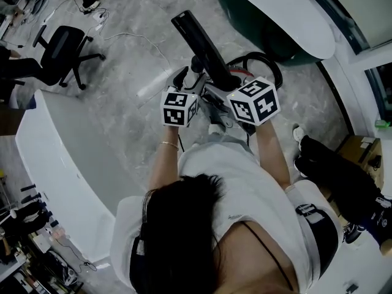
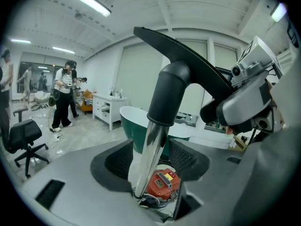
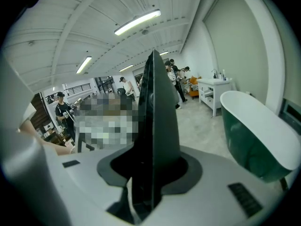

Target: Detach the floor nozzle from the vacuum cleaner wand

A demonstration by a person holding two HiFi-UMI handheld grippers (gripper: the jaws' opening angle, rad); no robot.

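Gripping the black floor nozzle point(image 3: 157, 126) edge-on, my right fingers point(image 3: 189, 171) are closed on it; my left fingers point(image 2: 186, 158) stand apart, with the chrome wand point(image 2: 151, 147) rising loosely between them.

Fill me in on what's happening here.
A person holds a gripper in each hand. The right gripper is shut on the black nozzle, which is raised in the air. The left gripper stands open around the metal wand, with its pads clear of it. The nozzle's neck is still on the wand, so nothing is detached yet. The red vacuum sits below them.
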